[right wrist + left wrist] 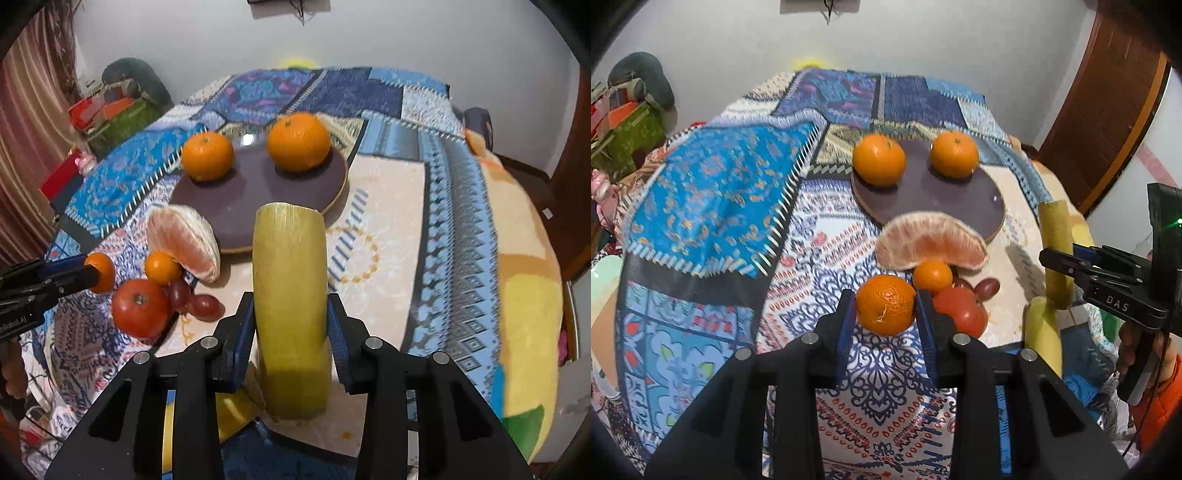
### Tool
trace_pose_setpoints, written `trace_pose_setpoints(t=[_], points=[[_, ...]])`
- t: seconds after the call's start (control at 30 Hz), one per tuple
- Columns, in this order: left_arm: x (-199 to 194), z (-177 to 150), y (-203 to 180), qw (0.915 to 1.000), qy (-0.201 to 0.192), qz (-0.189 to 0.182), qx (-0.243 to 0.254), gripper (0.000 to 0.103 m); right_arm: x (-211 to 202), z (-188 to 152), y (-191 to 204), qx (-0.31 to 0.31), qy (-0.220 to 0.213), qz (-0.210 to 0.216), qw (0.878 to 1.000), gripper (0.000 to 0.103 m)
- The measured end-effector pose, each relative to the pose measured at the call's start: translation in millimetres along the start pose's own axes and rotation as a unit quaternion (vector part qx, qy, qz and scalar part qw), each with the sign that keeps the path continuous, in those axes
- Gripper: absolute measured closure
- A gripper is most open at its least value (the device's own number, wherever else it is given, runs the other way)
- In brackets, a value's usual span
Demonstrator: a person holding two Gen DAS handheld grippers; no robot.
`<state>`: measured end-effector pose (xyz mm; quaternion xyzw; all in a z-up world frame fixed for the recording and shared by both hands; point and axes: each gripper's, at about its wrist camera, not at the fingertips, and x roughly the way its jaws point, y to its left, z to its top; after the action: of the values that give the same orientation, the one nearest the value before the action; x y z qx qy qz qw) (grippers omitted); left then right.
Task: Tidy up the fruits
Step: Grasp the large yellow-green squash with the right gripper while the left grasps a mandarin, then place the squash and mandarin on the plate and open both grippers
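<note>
Both grippers full: left fingers [849, 314] clamping an orange [885, 305], right fingers [246, 317] a yellow stalk [291, 295].

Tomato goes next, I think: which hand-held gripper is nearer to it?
Left. The left hand-held gripper, shut on a mandarin, is right beside the tomato; the right hand-held gripper holds a yellow-green stalk farther off.

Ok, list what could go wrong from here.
1. The left hand-held gripper pinches the orange only at its fingertips; it may slip out.
2. The tall yellow-green stalk piece in the right hand-held gripper could tilt.
3. Two oranges already sit loose on the round board; a bump might roll them.
</note>
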<state>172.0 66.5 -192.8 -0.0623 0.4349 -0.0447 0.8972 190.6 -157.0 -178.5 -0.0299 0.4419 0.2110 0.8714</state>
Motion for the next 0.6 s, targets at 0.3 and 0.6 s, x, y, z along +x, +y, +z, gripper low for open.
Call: trace_pose_setpoints(t=[0.3,0.6], points=[[-14.6,25.5,-2.8,0.9993,-0.036,0.005,0.003,0.070,-19.5,27.2,5.8,-0.011,-0.045,0.000,0.999,0.069],[-4.6,51.4,-5.2,0.9987,-0.051,-0.002,0.009,0.070,-17.1,54.8,13.6,-0.022,-0.067,0.007,0.997,0.069]])
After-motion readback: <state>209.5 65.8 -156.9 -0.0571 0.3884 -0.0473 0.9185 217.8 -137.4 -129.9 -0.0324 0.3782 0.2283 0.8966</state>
